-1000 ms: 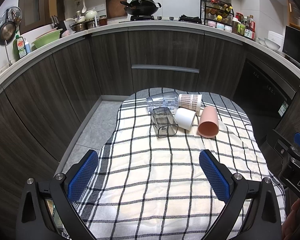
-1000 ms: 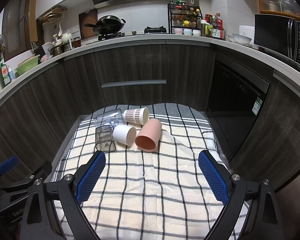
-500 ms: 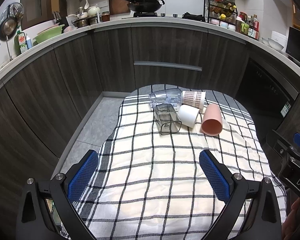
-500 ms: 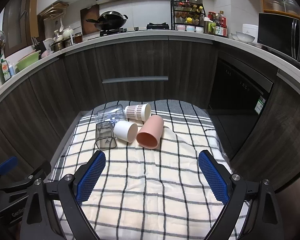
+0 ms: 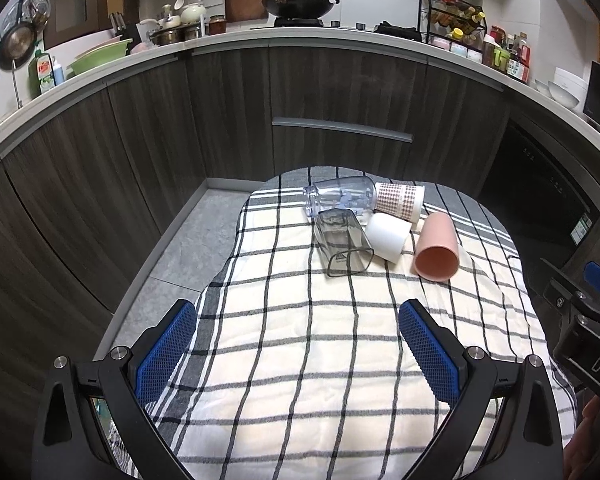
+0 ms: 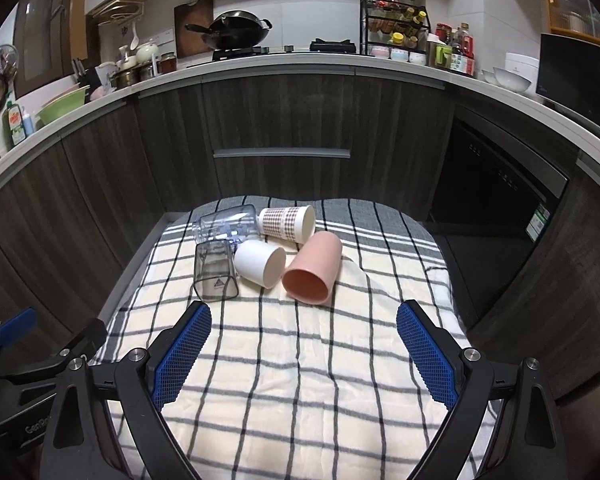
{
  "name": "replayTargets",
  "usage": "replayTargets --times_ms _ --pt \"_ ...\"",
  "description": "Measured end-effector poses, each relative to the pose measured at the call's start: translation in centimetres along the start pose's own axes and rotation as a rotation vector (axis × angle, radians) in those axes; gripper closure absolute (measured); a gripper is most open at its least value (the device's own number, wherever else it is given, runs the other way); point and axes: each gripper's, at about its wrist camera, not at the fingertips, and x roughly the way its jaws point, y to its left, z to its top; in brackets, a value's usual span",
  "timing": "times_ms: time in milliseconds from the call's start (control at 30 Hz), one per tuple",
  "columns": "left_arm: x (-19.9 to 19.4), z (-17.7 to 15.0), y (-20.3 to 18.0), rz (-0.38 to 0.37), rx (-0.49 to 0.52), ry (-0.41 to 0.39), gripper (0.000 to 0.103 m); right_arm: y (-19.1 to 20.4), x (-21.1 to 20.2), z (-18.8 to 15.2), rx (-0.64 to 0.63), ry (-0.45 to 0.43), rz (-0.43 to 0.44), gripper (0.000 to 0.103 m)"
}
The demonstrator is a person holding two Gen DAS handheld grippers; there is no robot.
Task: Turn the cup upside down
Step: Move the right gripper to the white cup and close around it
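Several cups lie on their sides at the far end of a checked cloth point(image 5: 300, 340): a pink cup point(image 5: 437, 247) point(image 6: 313, 268), a white cup point(image 5: 387, 236) point(image 6: 260, 263), a smoky square cup point(image 5: 342, 247) point(image 6: 216, 268), a clear cup point(image 5: 340, 198) point(image 6: 228, 224) and a dotted paper cup point(image 5: 400, 200) point(image 6: 286, 222). My left gripper point(image 5: 298, 316) is open and empty, well short of the cups. My right gripper point(image 6: 303, 316) is open and empty, just short of the pink cup.
The cloth-covered table point(image 6: 300, 400) stands in front of dark kitchen cabinets point(image 6: 280, 140). A dishwasher point(image 6: 500, 200) is at the right. The floor point(image 5: 188, 240) lies off the table's left edge. The counter holds a wok point(image 6: 236, 34) and bottles.
Both grippers have moved slightly forward and tilted down; the cups sit a little lower and nearer in both views. The cups have not moved. Both grippers stay open.
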Motion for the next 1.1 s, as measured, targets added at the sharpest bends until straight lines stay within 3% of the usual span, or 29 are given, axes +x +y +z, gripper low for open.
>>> replayTargets --times_ms 300,500,633,733,1100 --pt "3.0 0.9 0.3 0.029 -0.018 0.011 0.0 1.4 4.8 2.4 -0.065 0.042 0.058 0.009" --pt "6.3 1.9 -0.2 0.073 -0.071 0.074 0.0 3.0 9.5 4.4 -0.166 0.112 0.094 0.009" --pt "8.4 2.5 -0.3 0.178 -0.158 0.108 0.0 4.2 13.5 6.1 -0.286 0.198 0.12 0.009" --pt "9.8 3.0 -0.5 0.207 -0.208 0.139 0.0 4.7 16.4 7.2 -0.364 0.283 0.151 0.01" --pt "13.4 3.7 -1.4 0.218 -0.29 0.208 0.0 7.5 24.0 8.0 -0.603 0.493 0.177 0.015"
